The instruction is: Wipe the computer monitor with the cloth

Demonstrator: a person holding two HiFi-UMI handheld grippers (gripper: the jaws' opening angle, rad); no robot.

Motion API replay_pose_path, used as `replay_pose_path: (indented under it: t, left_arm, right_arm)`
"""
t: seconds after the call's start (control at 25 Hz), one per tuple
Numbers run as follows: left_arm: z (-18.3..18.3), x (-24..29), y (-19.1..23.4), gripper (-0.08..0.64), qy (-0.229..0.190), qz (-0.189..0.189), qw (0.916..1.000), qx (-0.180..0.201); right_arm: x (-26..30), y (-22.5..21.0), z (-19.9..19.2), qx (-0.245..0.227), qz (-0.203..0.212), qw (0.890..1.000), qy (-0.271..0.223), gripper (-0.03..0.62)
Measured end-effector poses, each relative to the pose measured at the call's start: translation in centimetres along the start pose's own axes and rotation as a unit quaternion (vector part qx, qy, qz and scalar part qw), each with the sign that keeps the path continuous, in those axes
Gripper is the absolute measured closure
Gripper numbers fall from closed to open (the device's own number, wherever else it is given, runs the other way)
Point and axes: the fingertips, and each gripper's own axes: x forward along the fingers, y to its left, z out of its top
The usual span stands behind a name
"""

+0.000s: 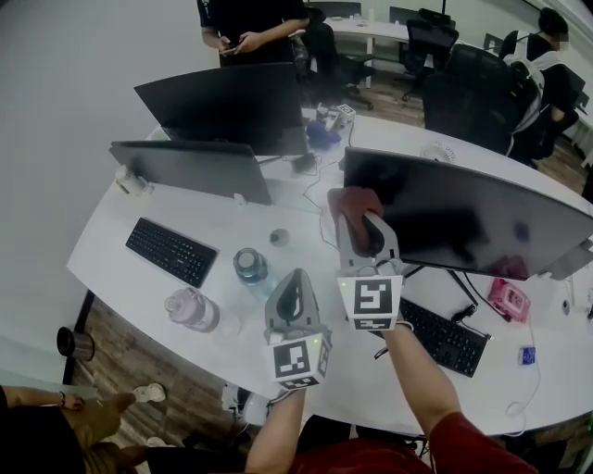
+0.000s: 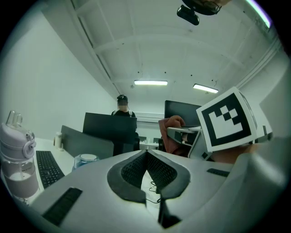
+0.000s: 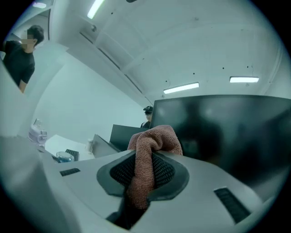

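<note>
The dark computer monitor (image 1: 473, 222) stands on the white desk at the right; its screen (image 3: 227, 132) fills the right of the right gripper view. My right gripper (image 1: 357, 222) is shut on a reddish-brown cloth (image 1: 350, 205), which bunches above the jaws (image 3: 152, 150) and sits at the monitor's left edge. From the left gripper view the cloth (image 2: 173, 132) shows beside the marker cube. My left gripper (image 1: 289, 301) hangs lower, over the desk near a water bottle, shut with nothing between its jaws (image 2: 145, 170).
Two more monitors (image 1: 222, 106) stand at the back left. On the white desk (image 1: 111, 241) lie a black keyboard (image 1: 170, 250), a clear bottle (image 1: 250, 267), a pink bottle (image 1: 192, 309), a second keyboard (image 1: 445, 338) and cables. A person (image 1: 246, 28) stands behind the desk.
</note>
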Motion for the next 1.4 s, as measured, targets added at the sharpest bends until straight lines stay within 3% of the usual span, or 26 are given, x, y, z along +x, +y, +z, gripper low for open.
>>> replay_pose_path:
  t: [0.72,1.4]
  left_arm:
    - [4.4,0.8,-1.5,0.537,-0.04,-0.019,0.9989,0.014]
    - [4.8,1.6,-6.2,0.537,-0.044,-0.058,0.9973,0.009]
  right_arm:
    - [0.5,-2.1,9.4,-0.018,-0.01,0.997,-0.075,0.517]
    - [-2.5,-6.8,9.3,-0.03,-0.046,0.996,-0.074,0.516]
